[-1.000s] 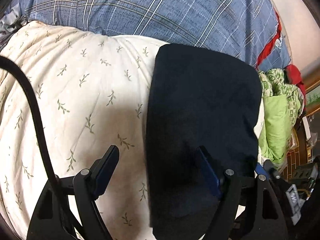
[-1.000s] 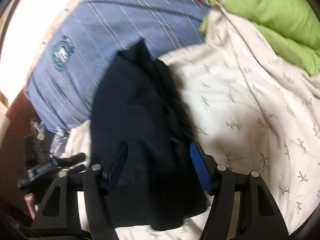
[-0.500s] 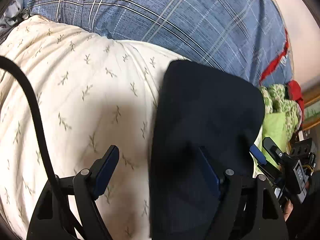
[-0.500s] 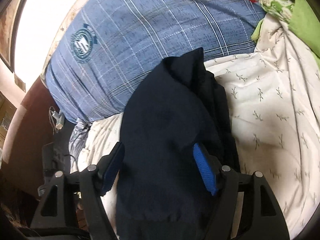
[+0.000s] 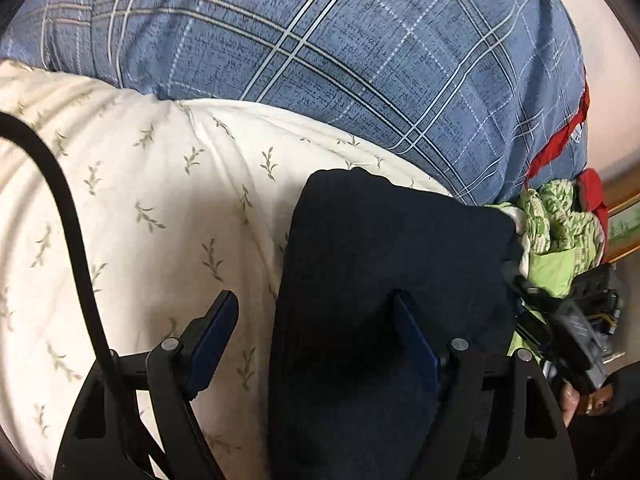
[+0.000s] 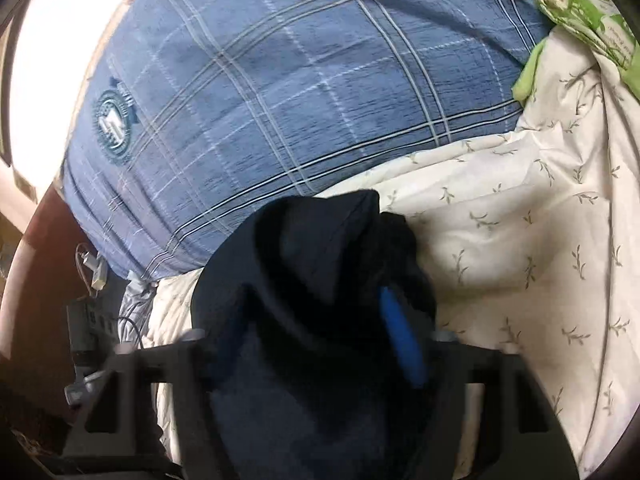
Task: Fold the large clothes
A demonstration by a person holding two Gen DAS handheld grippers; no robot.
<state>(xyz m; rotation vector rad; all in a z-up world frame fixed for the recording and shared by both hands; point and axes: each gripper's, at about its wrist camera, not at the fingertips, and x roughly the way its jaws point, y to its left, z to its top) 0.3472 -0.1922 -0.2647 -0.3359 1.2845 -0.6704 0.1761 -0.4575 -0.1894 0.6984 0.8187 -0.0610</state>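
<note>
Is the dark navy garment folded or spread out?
Folded: the dark navy garment lies as a compact rectangle with a doubled edge on the leaf-print white quilt.

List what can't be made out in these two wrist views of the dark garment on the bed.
- Dark garment: its type and near end, left wrist view, cut off by the bottom edge.
- Right gripper: jaws closing with cloth between them, but pad contact is lost to motion blur and bunched fabric, right wrist view.
- Items by the bed's side: too dark and small, right wrist view.
- Left gripper: open, astride the garment's edge.

Folded dark navy garment [image 5: 400, 248], a thick flat bundle on the leaf-print cream quilt [image 5: 160, 208]
</note>
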